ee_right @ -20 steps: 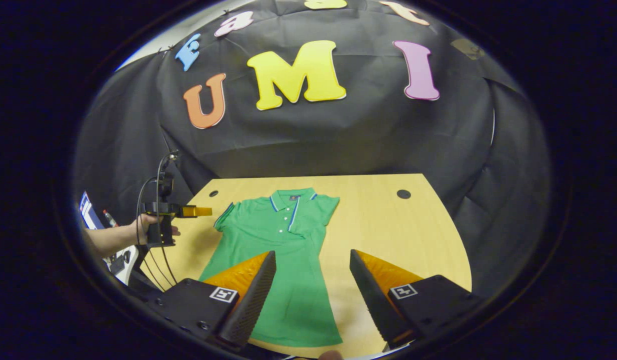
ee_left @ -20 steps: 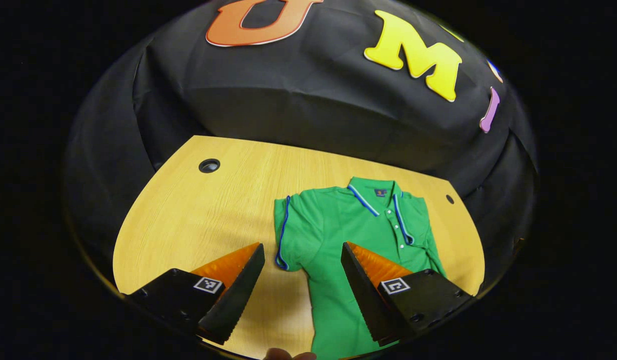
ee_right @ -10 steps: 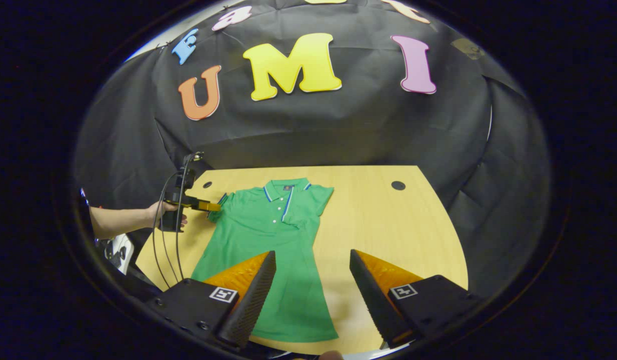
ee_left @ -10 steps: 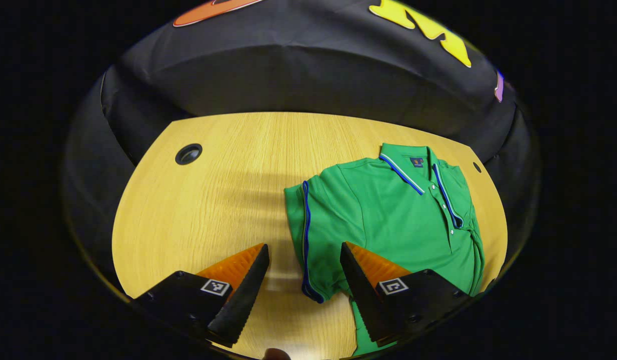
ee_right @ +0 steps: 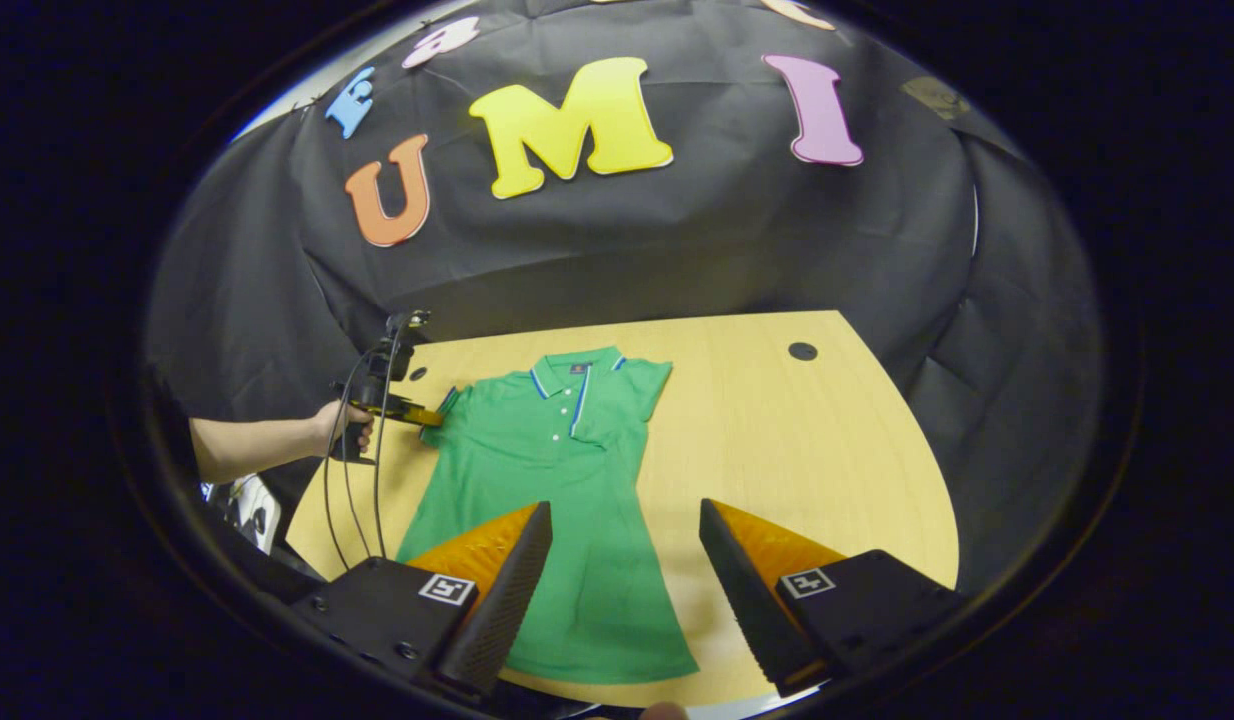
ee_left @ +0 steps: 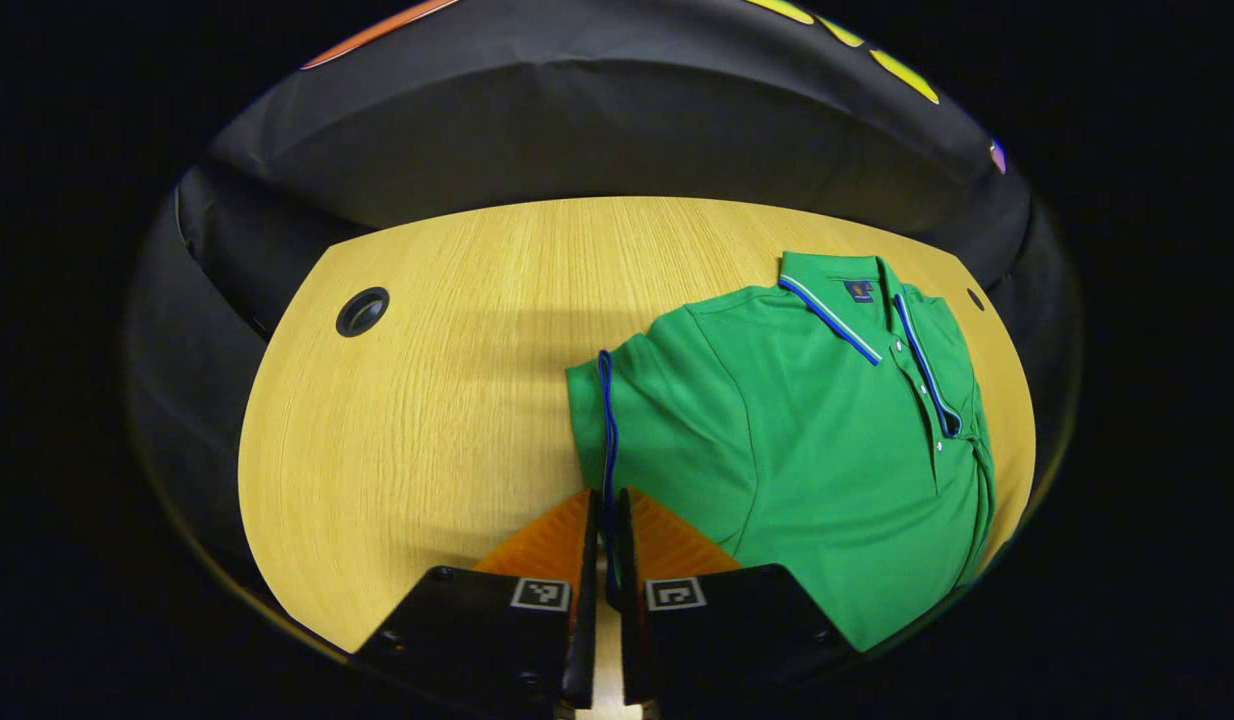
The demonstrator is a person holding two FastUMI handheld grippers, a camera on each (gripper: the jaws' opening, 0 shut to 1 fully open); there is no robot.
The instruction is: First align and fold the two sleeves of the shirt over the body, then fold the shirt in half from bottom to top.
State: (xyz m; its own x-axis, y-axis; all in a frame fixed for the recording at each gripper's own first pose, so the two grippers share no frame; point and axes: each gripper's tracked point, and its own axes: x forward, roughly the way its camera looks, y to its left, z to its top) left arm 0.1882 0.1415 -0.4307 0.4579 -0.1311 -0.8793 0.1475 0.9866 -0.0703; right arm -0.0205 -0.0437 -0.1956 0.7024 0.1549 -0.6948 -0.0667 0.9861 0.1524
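A green polo shirt (ee_left: 807, 430) with blue trim lies flat, front up, on the wooden table (ee_left: 427, 380). My left gripper (ee_left: 605, 505) is shut on the blue-trimmed hem of the nearer sleeve (ee_left: 627, 410), and the hem runs between the two fingers. In the right gripper view the shirt (ee_right: 557, 480) lies collar away from me. A hand holds the left gripper (ee_right: 422, 413) at the sleeve on the shirt's left side. The other sleeve (ee_right: 652, 380) is spread out flat. My right gripper (ee_right: 625, 508) hangs open above the shirt's lower part, with nothing between its fingers.
A round cable hole (ee_left: 362, 311) sits at the table's far left, and another hole (ee_right: 802, 351) lies right of the shirt. Cables (ee_right: 349, 470) hang from the left gripper past the table's left edge. Black cloth walls the table's far side.
My left gripper moved forward to the sleeve and went from open to shut on its hem. The right gripper stayed open and barely shifted.
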